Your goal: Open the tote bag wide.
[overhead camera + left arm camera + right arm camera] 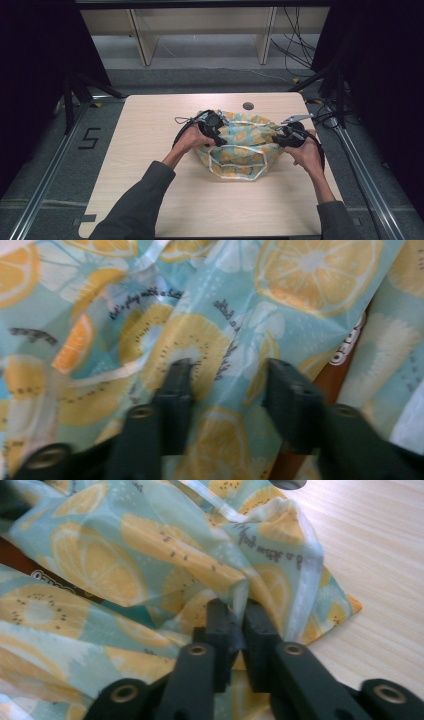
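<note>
- Right gripper: jaws nearly closed, a bunched fold of the cloth pinched between the tips. Only a thin slit remains between them.
- Just right of the right jaws the cloth's pale hem runs down to a corner that lies on the table.
- Left of the right jaws, a brown thing with white lettering shows in a gap between cloth folds; the rest of it is covered, and the lettering is cut off and unreadable.
- Left gripper: jaws apart, cloth across the gap between the tips. View blurred; cannot tell whether either tip presses or holds the fabric.
- Right of the left jaws the same brown thing shows as a narrow strip under the cloth, its white lettering partly hidden.
- Cloth print: orange and kiwi slices on pale blue, with small script too blurred to read in full.
- High view: the left hand and right hand bring the left gripper and right gripper in on opposite sides of the cloth, which sits heaped in a rounded bundle at mid-table. What the bundle holds is not visible from here.
- Table: light wood, with a round hole beyond the bundle near the far edge.
- Beyond the table: grey floor, pale wooden frames, loose cables, dark curtains at both sides.
</note>
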The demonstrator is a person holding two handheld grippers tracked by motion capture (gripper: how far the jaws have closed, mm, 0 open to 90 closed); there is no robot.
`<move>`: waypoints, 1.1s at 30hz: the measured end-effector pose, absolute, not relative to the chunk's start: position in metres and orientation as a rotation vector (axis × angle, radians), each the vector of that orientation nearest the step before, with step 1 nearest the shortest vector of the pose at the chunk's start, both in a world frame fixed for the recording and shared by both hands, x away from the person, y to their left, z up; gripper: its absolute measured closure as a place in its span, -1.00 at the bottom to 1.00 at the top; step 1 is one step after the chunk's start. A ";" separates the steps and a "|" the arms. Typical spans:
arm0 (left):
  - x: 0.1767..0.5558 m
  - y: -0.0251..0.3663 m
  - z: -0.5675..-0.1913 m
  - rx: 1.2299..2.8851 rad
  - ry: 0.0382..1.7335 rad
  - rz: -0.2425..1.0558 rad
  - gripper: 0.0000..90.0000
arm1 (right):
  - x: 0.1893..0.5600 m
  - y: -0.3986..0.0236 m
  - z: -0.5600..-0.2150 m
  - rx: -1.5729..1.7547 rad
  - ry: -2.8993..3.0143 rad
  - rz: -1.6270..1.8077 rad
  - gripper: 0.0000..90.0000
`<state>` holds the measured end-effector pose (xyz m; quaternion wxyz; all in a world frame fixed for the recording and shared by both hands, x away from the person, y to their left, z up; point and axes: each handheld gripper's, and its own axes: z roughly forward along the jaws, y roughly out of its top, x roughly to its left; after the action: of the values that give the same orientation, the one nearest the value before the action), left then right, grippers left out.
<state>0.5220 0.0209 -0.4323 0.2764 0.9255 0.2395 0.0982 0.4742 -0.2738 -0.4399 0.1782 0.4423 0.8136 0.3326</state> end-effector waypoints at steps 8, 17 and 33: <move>0.534 0.021 -0.412 2.376 0.706 0.328 0.97 | 0.444 -0.271 -0.390 1.144 2.263 1.080 0.53; 0.564 0.006 -0.408 2.334 0.793 0.301 0.98 | 0.438 -0.200 -0.395 0.956 2.465 1.247 0.32; 0.614 0.025 -0.419 2.237 1.036 0.309 0.98 | 0.396 -0.163 -0.463 0.724 2.878 0.943 1.00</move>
<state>0.6144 0.0250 -0.4192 0.3228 0.8522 0.3946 0.1178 0.3958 -0.1628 -0.4627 0.0139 0.2325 0.9241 0.3029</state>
